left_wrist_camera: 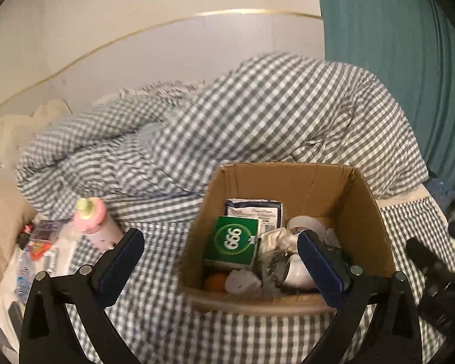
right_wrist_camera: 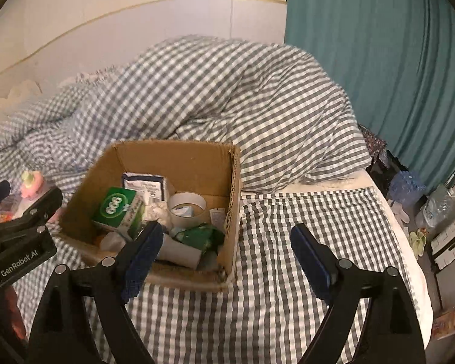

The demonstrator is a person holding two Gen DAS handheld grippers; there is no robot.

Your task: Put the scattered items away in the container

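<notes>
Left wrist view: the left gripper (left_wrist_camera: pixel 220 253) hangs with its jaws spread wide and nothing between them, its right finger over the near right part of the cardboard box (left_wrist_camera: pixel 370 212) and its left finger outside the box's left wall. The right gripper (right_wrist_camera: pixel 226 250) is likewise spread and empty, poised above the box's near right corner over the checked sheet (right_wrist_camera: pixel 303 227). Inside the box lie a green carton (left_wrist_camera: pixel 235 241), a white pouch (left_wrist_camera: pixel 253 209), a tape roll (right_wrist_camera: pixel 187 204), crumpled paper and a green wrapper (right_wrist_camera: pixel 200 236); the box looks well filled but not full. Items not yet collected sit well to the left of the box: a pink bottle (left_wrist_camera: pixel 94 221) standing upright, and beyond it a loose cluster of small packets (left_wrist_camera: pixel 41 242), blurred and hard to identify. The step in hand appears to be fetching the next item. Recommended procedure: swing the left gripper away from the box toward the pink bottle, approach with jaws level, and close across the body below the cap. Avoid snagging the rumpled duvet (left_wrist_camera: pixel 257 115) behind the box, and avoid tipping the bottle into the packets.
</notes>
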